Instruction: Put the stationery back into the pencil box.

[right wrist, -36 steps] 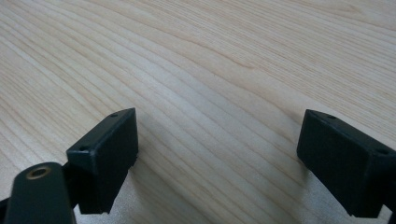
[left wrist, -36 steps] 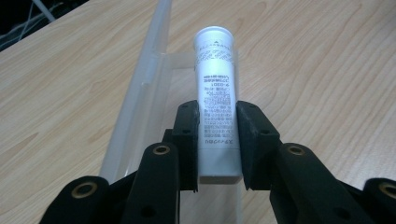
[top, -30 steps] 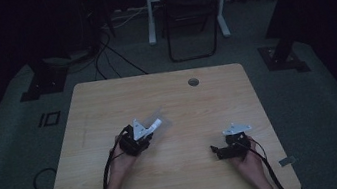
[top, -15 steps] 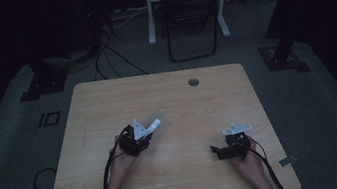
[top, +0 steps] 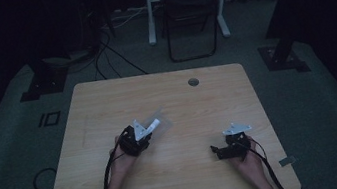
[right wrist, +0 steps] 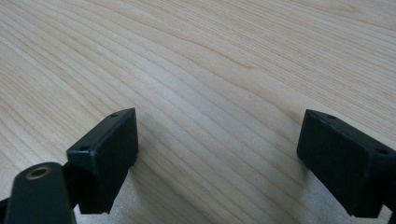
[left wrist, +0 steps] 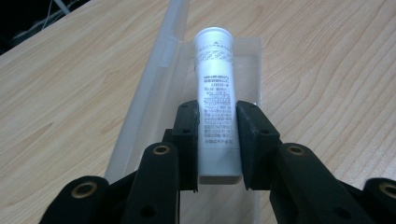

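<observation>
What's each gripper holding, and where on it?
Left gripper: white tube, jaws clamped on its sides near the flat crimped end. Right gripper: open, nothing held.

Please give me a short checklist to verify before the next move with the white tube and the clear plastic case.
1. Left tool grips the white tube on both sides: ok.
2. Tube sits over the clear plastic case: ok.
3. Case lies open, lid to the side: ok.
4. Tube touching the case floor or hanging above it: cannot tell.
5. Right tool open, with bare wooden table between its jaws: ok.
6. Right tool apart from the case, in the high view: ok.
</observation>
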`<state>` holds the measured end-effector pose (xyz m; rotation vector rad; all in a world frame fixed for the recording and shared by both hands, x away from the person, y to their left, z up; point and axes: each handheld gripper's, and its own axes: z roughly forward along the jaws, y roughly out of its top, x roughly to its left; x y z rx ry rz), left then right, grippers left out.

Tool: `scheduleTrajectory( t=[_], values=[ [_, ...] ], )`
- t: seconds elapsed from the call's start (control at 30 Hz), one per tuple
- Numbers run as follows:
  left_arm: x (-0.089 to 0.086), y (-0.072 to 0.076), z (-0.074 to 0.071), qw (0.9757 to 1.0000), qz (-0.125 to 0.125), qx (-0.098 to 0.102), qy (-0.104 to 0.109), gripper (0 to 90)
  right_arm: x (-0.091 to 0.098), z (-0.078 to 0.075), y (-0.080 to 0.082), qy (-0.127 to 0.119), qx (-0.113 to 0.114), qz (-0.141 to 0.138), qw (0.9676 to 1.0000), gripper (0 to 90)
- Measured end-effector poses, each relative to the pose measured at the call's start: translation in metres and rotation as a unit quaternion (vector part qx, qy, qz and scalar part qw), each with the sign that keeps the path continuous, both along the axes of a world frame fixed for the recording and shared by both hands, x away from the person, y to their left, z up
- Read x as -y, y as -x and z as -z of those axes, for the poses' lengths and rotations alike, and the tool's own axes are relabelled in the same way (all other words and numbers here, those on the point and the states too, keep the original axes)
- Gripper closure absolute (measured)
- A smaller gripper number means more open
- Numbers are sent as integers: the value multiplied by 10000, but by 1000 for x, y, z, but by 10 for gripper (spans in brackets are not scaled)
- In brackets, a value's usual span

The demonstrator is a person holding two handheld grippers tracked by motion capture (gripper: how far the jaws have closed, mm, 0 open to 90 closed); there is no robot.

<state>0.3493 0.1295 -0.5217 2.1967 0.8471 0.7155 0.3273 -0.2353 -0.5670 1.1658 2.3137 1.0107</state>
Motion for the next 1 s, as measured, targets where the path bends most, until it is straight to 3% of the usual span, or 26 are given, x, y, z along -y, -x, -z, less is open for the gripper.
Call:
scheduleTrajectory(
  t=[0.37, 0.7, 0.9, 1.0],
  values=[
    [3, 2, 4, 9998, -14, 76, -167, 711, 0, 0, 0, 0, -1, 1, 10000, 126],
    [5, 1, 12, 9987, -68, 44, -494, 706, 0, 0, 0, -1, -2, 1, 10000, 126],
    [6, 2, 13, 9976, -96, 139, -672, 634, 0, 0, 0, 0, -7, -4, 10000, 126],
    [6, 4, 12, 9980, -73, 154, -614, 618, 0, 0, 0, -1, -9, -4, 10000, 126]
  ],
)
